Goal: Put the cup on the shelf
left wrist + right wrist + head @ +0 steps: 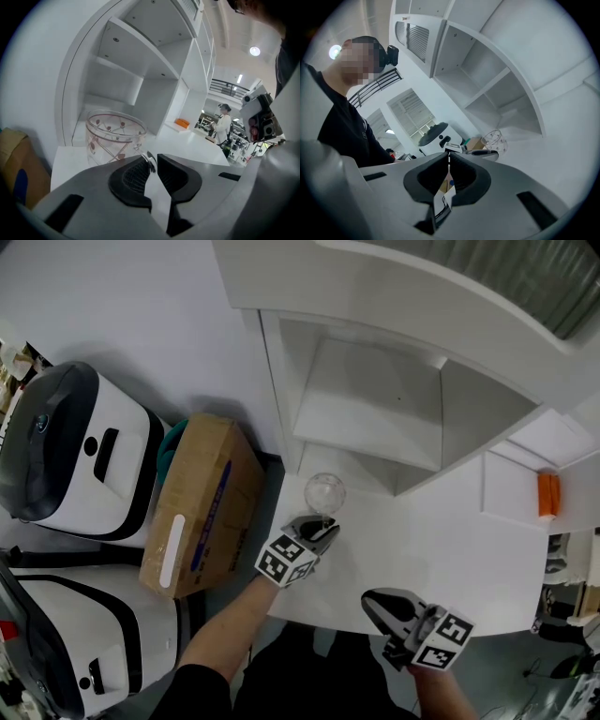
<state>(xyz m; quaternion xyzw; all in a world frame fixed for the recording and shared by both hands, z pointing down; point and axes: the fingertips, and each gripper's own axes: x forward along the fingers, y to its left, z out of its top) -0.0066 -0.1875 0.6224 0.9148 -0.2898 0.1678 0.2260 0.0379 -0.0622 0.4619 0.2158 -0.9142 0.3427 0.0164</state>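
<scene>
A clear glass cup (pixel 324 492) with a reddish leaf pattern stands upright on the white table (pixel 441 549), just in front of the white shelf unit (pixel 375 409). In the left gripper view the cup (pixel 114 135) sits right ahead, and its small glass handle (pixel 148 161) lies pinched between the jaw tips. My left gripper (pixel 323 529) (pixel 152 157) is shut on that handle. My right gripper (pixel 371 601) (pixel 449 153) hovers near the table's front edge, shut with nothing in it. From there the cup (pixel 494 139) shows far off.
The shelf's open compartments (pixel 117 93) rise behind the cup. A cardboard box (pixel 199 502) and two white machines (pixel 66 456) (pixel 84 643) stand on the floor to the left. An orange object (pixel 548 493) lies on a ledge at the right.
</scene>
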